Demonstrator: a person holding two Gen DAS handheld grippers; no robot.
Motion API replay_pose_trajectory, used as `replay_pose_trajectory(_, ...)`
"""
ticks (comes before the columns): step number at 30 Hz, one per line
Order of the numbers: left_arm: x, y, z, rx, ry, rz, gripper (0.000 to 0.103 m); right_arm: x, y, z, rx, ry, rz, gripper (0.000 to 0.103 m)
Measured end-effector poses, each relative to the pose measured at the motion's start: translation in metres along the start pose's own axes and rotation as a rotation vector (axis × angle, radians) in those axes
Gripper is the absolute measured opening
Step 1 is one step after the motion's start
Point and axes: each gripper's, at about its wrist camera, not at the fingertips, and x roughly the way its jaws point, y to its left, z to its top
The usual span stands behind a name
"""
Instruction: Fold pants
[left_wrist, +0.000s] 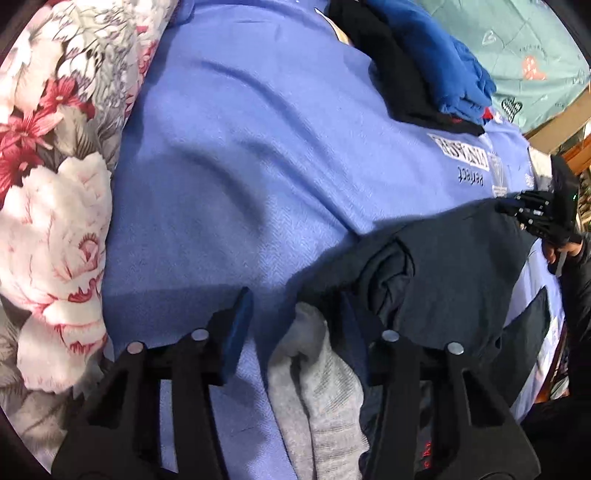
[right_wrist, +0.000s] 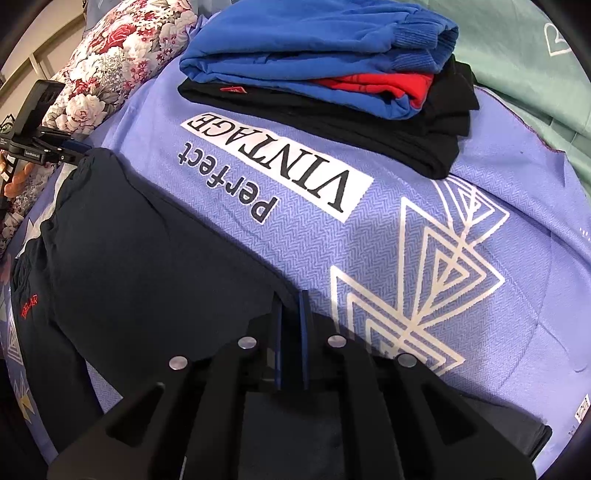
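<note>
Your left gripper (left_wrist: 291, 325) jaws stand wide apart over the pants' (left_wrist: 454, 266) bunched edge, grey lining between them and the floral quilt (left_wrist: 55, 221) beyond the left jaw, while your right gripper (right_wrist: 290, 332) jaws sit nearly together, whether pinching the pants (right_wrist: 147, 266) you cannot tell, with the folded clothes stack (right_wrist: 332, 74) ahead on the blue blanket (right_wrist: 480, 332).

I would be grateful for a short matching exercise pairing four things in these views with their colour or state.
Things:
1. pants
2. left gripper
3. right gripper
4. top garment of the stack

States:
A. bright blue, folded
B. jaws wide apart
C. dark navy, lying on the lilac blanket
D. jaws nearly closed

Pairs: 1-C, 2-B, 3-D, 4-A
</note>
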Motion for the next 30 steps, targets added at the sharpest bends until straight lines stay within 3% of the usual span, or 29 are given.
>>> replay_pose_trajectory(4, 0.003, -0.008, -0.006, 0.021, 0.003, 0.007, 0.043, 0.0, 0.0, 0.0, 0.002, 0.003, -0.001, 0.008)
replay_pose_trajectory(6, 0.008, -0.021, -0.013, 0.078, 0.043, 0.005, 0.029, 0.0, 0.001, 0.001, 0.004, 0.005, -0.004, 0.008)
replay_pose_trajectory(7, 0.009, -0.028, -0.015, 0.104, 0.044, 0.033, 0.029, 0.0, 0.002, 0.001, 0.0, 0.007, -0.01, 0.008)
replay_pose_trajectory(9, 0.007, -0.03, -0.015, 0.124, 0.029, 0.076, 0.014, 0.0, 0.007, 0.002, -0.011, 0.012, -0.034, 0.007)
replay_pose_trajectory(13, -0.011, -0.035, -0.013, 0.122, -0.022, 0.123, 0.011, -0.011, 0.014, 0.004, -0.011, -0.018, -0.084, 0.004)
replay_pose_trajectory(20, -0.071, -0.063, -0.028, 0.196, -0.13, 0.126, 0.011, -0.084, 0.027, -0.011, 0.022, -0.125, -0.049, 0.004)
replay_pose_trajectory(26, -0.118, -0.096, -0.076, 0.288, -0.216, 0.111, 0.011, -0.147, 0.077, -0.065, -0.004, -0.195, -0.015, 0.004)
replay_pose_trajectory(30, -0.135, -0.107, -0.127, 0.339, -0.234, 0.104, 0.011, -0.163, 0.115, -0.117, -0.003, -0.195, 0.02, 0.004)
